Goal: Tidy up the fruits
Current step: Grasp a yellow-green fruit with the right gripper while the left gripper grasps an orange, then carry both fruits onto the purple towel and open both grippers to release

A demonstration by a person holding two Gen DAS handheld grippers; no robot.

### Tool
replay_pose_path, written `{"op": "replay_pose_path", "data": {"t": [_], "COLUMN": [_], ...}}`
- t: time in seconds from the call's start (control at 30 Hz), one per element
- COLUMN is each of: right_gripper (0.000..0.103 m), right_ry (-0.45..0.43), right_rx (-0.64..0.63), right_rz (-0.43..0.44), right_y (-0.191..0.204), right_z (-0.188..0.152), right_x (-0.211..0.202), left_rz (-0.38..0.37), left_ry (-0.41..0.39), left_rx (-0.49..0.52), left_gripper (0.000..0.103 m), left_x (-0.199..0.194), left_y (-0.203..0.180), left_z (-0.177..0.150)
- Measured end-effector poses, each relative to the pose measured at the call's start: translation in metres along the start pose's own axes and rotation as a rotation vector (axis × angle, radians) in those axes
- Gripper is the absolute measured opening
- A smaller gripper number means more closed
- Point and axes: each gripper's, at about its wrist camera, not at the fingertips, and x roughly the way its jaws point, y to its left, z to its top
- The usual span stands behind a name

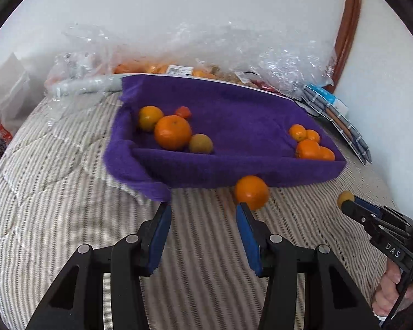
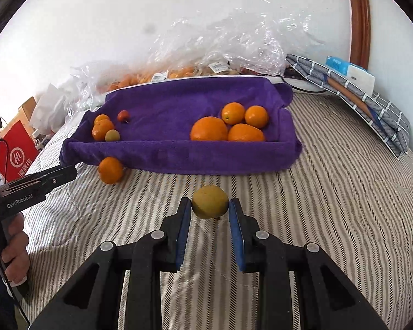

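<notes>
Blue-padded right gripper (image 2: 209,210) pinches a yellowish fruit (image 2: 209,202); left gripper (image 1: 203,217) gapes empty beside a loose orange (image 1: 251,191). Ahead, the purple towel-lined tray (image 2: 179,156) already holds two fruit clusters; these two remain.

The tray (image 2: 179,159) is draped in plush, matt purple terry cloth. Beneath it lies a ribbed, quilted striped bedcover (image 2: 330,192); behind it, crinkled glossy clear plastic bags (image 2: 234,41), and what seems a varnished wooden frame (image 2: 360,22).
</notes>
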Motion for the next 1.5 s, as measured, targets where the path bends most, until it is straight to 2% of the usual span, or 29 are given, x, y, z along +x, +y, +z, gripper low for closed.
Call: {"op": "replay_pose_path", "data": {"t": [0.13,0.23,0.33,0.4,0.43,0.53,0.63,0.87,1.4,1.5], "right_gripper": [0.028,0.028,0.028,0.028,0.028,0.028,0.028,0.028,0.028,0.028], "right_ry": [-0.015,-0.028,-0.028,-0.026,-0.019,0.010,0.010,-0.015,-0.041,-0.053], "right_rx": [0.046,0.037,0.037,0.040,0.045,0.057,0.053,0.109,0.148,0.133], "right_rz": [-0.008,-0.043,-0.025,-0.009,0.000,0.006,0.006,0.020,0.050,0.038], "right_y": [-0.016,-0.018,-0.018,-0.019,-0.021,-0.021,-0.020,-0.030,-0.036,-0.033], "right_z": [-0.002,-0.001,0.000,0.000,0.000,0.000,-0.001,-0.002,-0.003,-0.002], "right_x": [-0.004,-0.005,-0.004,-0.003,-0.002,0.004,0.004,-0.001,-0.006,-0.008], "left_rz": [-0.049,-0.057,-0.053,-0.050,-0.049,-0.078,-0.132,-0.105,-0.070,-0.032], "left_ry": [0.041,0.041,0.071,0.059,0.058,0.050,-0.012,-0.103,-0.159,-0.168], "left_rx": [-0.002,-0.035,-0.035,-0.024,-0.018,-0.021,-0.058,-0.074,-0.074,-0.066], "left_gripper": [0.046,0.046,0.044,0.040,0.032,0.031,0.031,0.031,0.031,0.031], "left_x": [0.018,0.028,0.039,0.040,0.040,0.039,0.027,0.011,-0.001,-0.002], "left_y": [-0.019,-0.023,-0.027,-0.031,-0.033,-0.031,-0.024,-0.023,-0.023,-0.024], "left_z": [0.010,0.017,0.019,0.018,0.018,0.016,0.013,0.011,0.013,0.013]}}
